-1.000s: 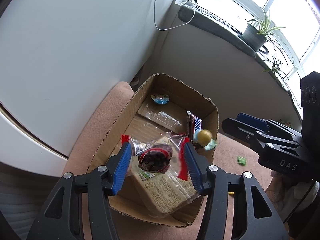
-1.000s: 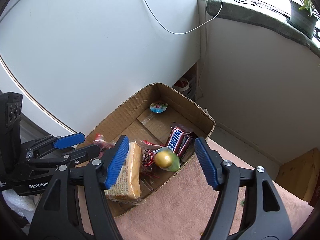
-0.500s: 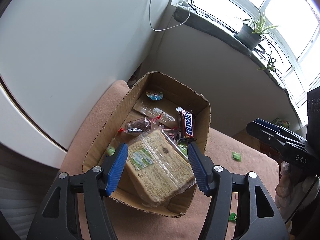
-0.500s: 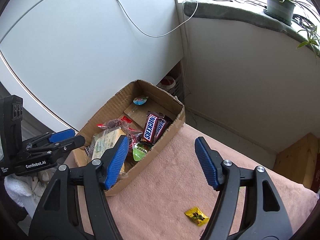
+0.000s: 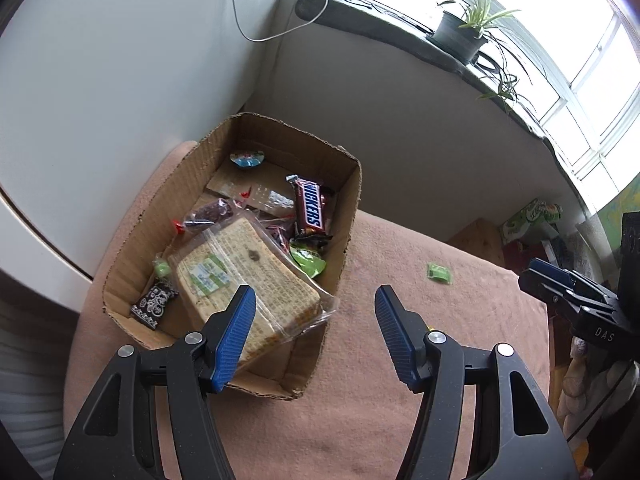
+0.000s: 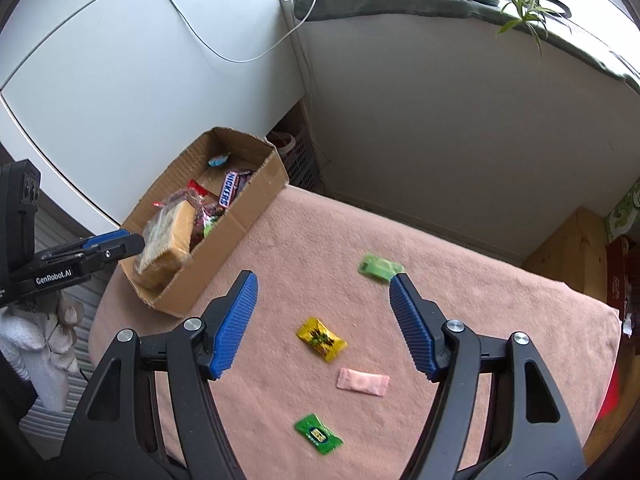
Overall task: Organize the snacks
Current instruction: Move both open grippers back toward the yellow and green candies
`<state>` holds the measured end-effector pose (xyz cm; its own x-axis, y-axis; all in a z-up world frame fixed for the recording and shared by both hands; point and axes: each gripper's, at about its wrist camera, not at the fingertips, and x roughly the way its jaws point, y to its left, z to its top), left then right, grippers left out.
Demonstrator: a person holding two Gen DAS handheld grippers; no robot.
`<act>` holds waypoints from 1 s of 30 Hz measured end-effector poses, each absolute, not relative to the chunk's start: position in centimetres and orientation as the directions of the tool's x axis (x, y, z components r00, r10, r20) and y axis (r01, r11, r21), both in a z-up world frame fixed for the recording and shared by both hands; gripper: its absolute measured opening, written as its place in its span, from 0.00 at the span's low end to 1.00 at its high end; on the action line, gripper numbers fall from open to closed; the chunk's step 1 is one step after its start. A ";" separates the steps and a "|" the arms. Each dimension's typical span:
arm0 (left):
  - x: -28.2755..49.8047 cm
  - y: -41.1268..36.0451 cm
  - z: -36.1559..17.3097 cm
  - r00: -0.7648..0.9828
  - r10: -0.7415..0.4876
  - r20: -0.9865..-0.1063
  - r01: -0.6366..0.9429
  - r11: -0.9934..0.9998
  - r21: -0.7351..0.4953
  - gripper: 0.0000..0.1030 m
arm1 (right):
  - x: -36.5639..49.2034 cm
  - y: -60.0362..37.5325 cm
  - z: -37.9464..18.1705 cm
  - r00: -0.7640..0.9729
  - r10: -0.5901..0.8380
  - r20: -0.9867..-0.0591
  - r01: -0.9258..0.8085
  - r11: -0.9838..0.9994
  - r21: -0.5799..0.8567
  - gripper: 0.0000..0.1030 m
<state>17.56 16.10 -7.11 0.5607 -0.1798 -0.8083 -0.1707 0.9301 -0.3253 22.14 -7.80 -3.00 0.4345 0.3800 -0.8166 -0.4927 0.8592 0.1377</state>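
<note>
A cardboard box [image 5: 352, 200] [image 6: 260, 192] sits at the left end of a pink-covered table [image 6: 480, 300]. Inside lie a wrapped cracker block [image 5: 248, 276] [image 6: 168, 236], a Snickers bar [image 5: 310, 210] [image 6: 229, 192], a round blue sweet [image 5: 246, 159] and other small packets. My left gripper [image 5: 316, 304] hangs open over the box's near right corner, holding nothing. My right gripper [image 6: 322, 286] is open above the cloth. Loose on the cloth lie a yellow candy [image 6: 321, 338], a pink packet [image 6: 363, 382], a green candy [image 6: 318, 434] and a pale green packet [image 6: 378, 266] [image 5: 439, 272].
A white wall panel and a trailing cable [image 6: 240, 56] stand behind the box. A windowsill with a potted plant [image 5: 460, 38] runs along the back. A wooden crate [image 6: 568, 248] and clutter sit beyond the table's right edge. White cloth [image 6: 48, 344] hangs at the left.
Both grippers let go of their snacks into the box and pulled back. The right one swung away to the right over the cloth; the left drew back towards the box's near right corner.
</note>
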 end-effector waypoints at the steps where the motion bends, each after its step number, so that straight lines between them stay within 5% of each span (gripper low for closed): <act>1: 17.5 15.5 -7.3 0.555 -0.189 -0.810 -0.164 0.930 -0.330 0.60 | 21.8 -8.5 -3.5 0.431 0.371 -0.823 -0.483 0.865 0.137 0.69; 15: 18.4 6.5 -11.7 0.402 -0.320 -0.858 -0.016 0.934 -0.356 0.58 | 15.3 -12.9 -11.0 0.294 0.322 -0.900 -0.472 0.868 0.157 0.69; 18: 18.7 4.8 -12.9 0.361 -0.342 -0.868 0.020 0.933 -0.360 0.48 | 14.5 -13.0 -12.1 0.273 0.329 -0.904 -0.479 0.861 0.169 0.65; 21: 18.9 2.6 -14.1 0.322 -0.324 -0.890 0.118 0.946 -0.301 0.35 | 14.1 -13.0 -13.0 0.244 0.335 -0.910 -0.487 0.854 0.184 0.52; 30: 21.1 -3.6 -14.3 0.283 -0.277 -0.918 0.495 0.862 -0.108 0.35 | 13.7 -13.5 -14.2 0.226 0.346 -0.911 -0.490 0.848 0.200 0.51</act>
